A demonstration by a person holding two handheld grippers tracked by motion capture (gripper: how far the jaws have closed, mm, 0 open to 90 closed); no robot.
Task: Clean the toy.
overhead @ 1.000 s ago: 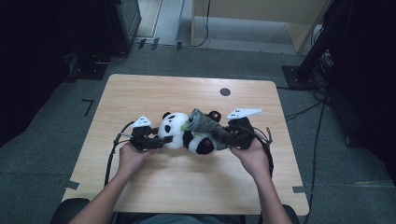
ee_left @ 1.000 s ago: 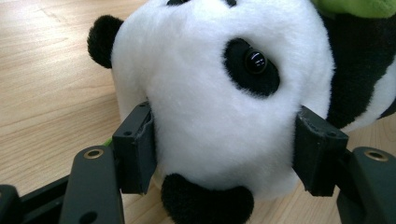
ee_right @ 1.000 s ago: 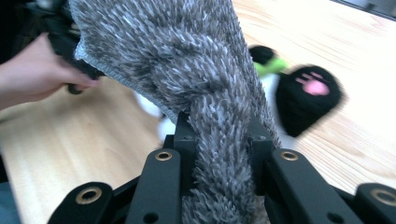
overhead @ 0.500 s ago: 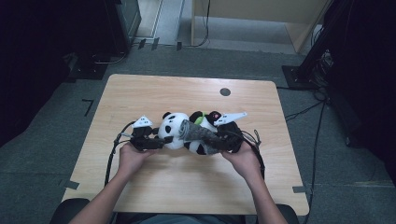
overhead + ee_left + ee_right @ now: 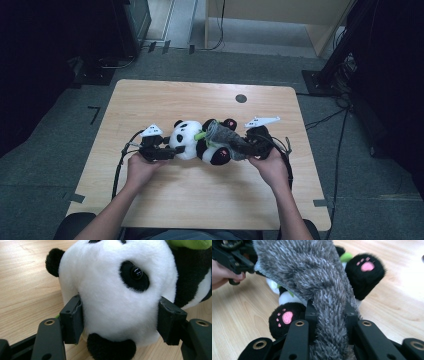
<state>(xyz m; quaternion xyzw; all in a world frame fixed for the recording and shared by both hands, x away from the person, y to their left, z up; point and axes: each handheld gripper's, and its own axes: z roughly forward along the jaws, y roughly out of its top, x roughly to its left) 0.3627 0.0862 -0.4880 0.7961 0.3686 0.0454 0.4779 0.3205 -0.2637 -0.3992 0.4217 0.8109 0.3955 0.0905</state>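
No text, label, brand, number or sign can be read anywhere in these views.

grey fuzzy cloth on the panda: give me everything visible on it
The grey furry cloth looks like soft, shaggy plush with a knit-like paler edge. It is draped over the belly and legs of the panda plush, which lies on its back on the wooden table. One end is bunched into a narrow strip and pinched between the jaws of the right hand-held gripper; the rest fans out wide toward the panda's head, between its two pink-pawed feet.
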